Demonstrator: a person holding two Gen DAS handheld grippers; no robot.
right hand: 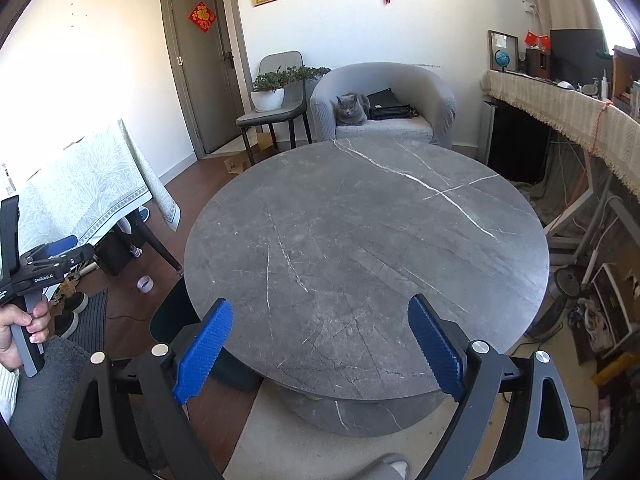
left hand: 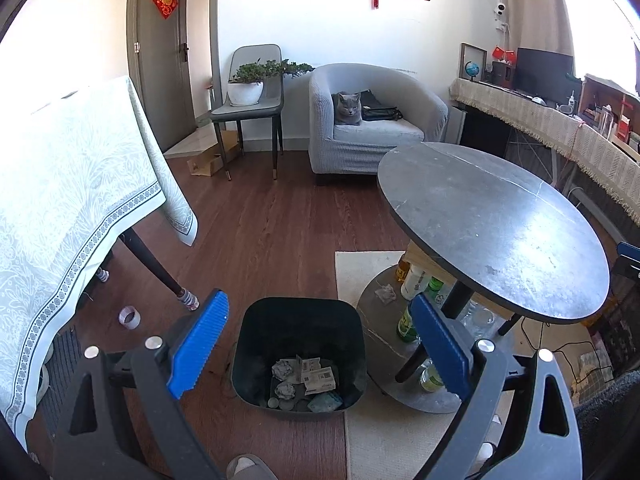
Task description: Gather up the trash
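A dark bin (left hand: pixel 301 322) stands on the floor below my left gripper (left hand: pixel 320 304). Crumpled paper, torn cartons and other scraps (left hand: pixel 306 380) lie at its bottom. My left gripper is open, its blue pads wide apart with nothing between them. In the right wrist view my right gripper (right hand: pixel 320 312) is also open and holds nothing, hovering over the near edge of the round grey marble table (right hand: pixel 360 240). A crumpled paper wad (left hand: pixel 386 293) lies on the table's lower shelf beside several bottles (left hand: pixel 416 280). The bin's edge (right hand: pixel 172 312) shows left of the table.
A table with a pale patterned cloth (left hand: pixel 72 200) stands to the left, a tape roll (left hand: pixel 129 316) on the floor near its leg. A grey cat (left hand: pixel 348 109) sits in the armchair (left hand: pixel 376 120) at the back. A hand (right hand: pixel 20 332) holds the left gripper's handle.
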